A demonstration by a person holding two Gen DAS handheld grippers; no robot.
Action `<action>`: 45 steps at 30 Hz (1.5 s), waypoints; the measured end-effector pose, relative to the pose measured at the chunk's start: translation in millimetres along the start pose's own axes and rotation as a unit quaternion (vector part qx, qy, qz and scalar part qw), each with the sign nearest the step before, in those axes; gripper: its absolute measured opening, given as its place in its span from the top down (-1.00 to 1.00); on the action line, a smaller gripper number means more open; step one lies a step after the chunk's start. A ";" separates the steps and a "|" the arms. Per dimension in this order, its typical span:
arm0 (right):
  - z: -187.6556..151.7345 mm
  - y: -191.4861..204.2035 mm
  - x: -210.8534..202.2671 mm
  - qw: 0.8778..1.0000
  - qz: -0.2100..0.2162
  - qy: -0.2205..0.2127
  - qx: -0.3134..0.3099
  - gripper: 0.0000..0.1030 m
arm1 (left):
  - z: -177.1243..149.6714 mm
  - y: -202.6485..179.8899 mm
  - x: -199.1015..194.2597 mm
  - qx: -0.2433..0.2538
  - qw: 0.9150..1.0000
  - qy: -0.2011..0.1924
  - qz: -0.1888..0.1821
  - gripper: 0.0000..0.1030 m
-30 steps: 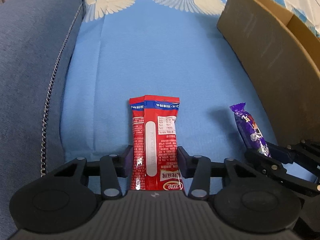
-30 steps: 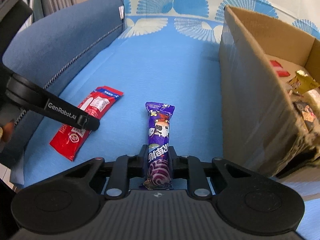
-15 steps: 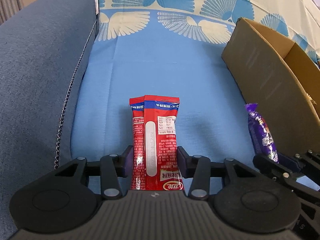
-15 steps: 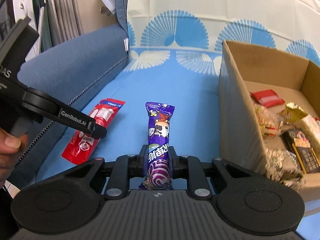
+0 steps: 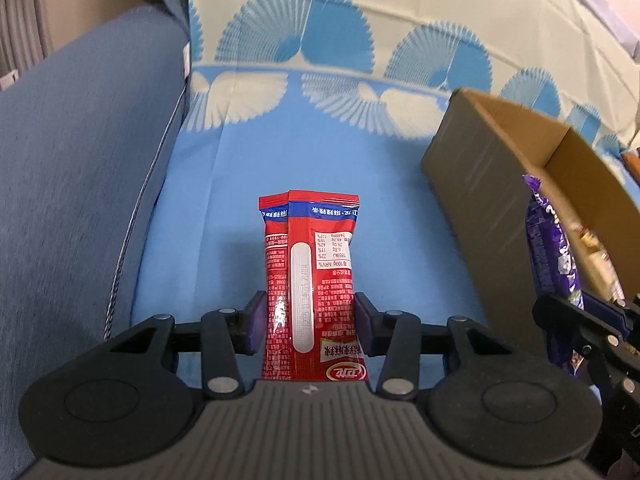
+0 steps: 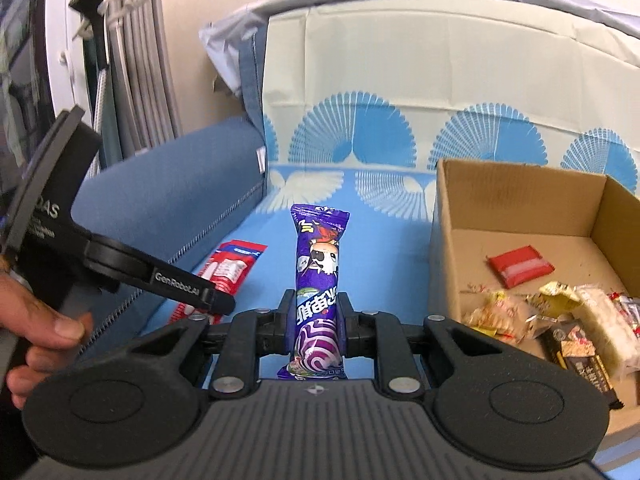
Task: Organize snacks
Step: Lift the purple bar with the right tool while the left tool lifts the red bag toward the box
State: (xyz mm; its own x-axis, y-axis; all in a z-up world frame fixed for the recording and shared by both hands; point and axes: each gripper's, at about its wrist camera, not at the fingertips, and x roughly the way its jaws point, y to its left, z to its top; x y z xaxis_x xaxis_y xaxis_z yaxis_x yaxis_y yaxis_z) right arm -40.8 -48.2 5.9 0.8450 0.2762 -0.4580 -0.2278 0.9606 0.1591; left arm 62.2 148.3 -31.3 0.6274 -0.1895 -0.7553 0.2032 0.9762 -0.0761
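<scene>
My left gripper (image 5: 309,316) is shut on a red snack packet (image 5: 314,264) and holds it above the blue sofa seat. My right gripper (image 6: 313,322) is shut on a purple snack packet (image 6: 318,264), also lifted off the seat. The purple packet also shows at the right edge of the left wrist view (image 5: 550,248), beside the cardboard box (image 5: 476,172). The red packet and left gripper show in the right wrist view (image 6: 230,268), low on the left. The open box (image 6: 520,208) stands to the right of both grippers and holds several snacks (image 6: 552,320).
A blue sofa armrest (image 5: 72,208) runs along the left. A cushion cover with blue fan patterns (image 6: 400,132) forms the backrest. A person's hand (image 6: 36,340) grips the left tool. Curtains (image 6: 136,80) hang at far left.
Both grippers have risen from the seat with their packets. The view now looks over the box rim, and the snacks inside show more fully.
</scene>
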 end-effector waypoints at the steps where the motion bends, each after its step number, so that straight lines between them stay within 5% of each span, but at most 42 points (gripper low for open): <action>1: 2.4 -1.9 -2.4 1.000 0.002 -0.005 0.003 0.60 | 2.2 -2.5 -1.8 0.000 1.000 -0.008 -0.002 0.04; 21: 33.1 -44.9 -41.7 0.993 -0.024 -0.100 0.057 0.60 | 43.3 -66.2 -48.7 0.018 0.989 -0.137 -0.052 0.04; 30: 39.3 -88.3 -64.7 0.978 -0.107 -0.138 0.116 0.60 | 92.9 -142.2 -39.6 0.017 0.978 -0.174 -0.112 0.04; 45: 27.2 -151.1 -71.6 0.951 -0.226 -0.128 0.167 0.60 | 72.9 -219.1 -15.3 0.102 0.961 -0.202 -0.157 0.04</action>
State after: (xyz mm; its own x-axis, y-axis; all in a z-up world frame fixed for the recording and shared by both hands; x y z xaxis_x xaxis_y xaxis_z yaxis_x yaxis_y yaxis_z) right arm -53.7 -214.0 38.4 0.9201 -0.2206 -0.3237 0.3171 0.9047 0.2847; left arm 62.9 -70.4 44.3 0.7431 -0.5372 -0.3991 0.5474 0.8310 -0.0991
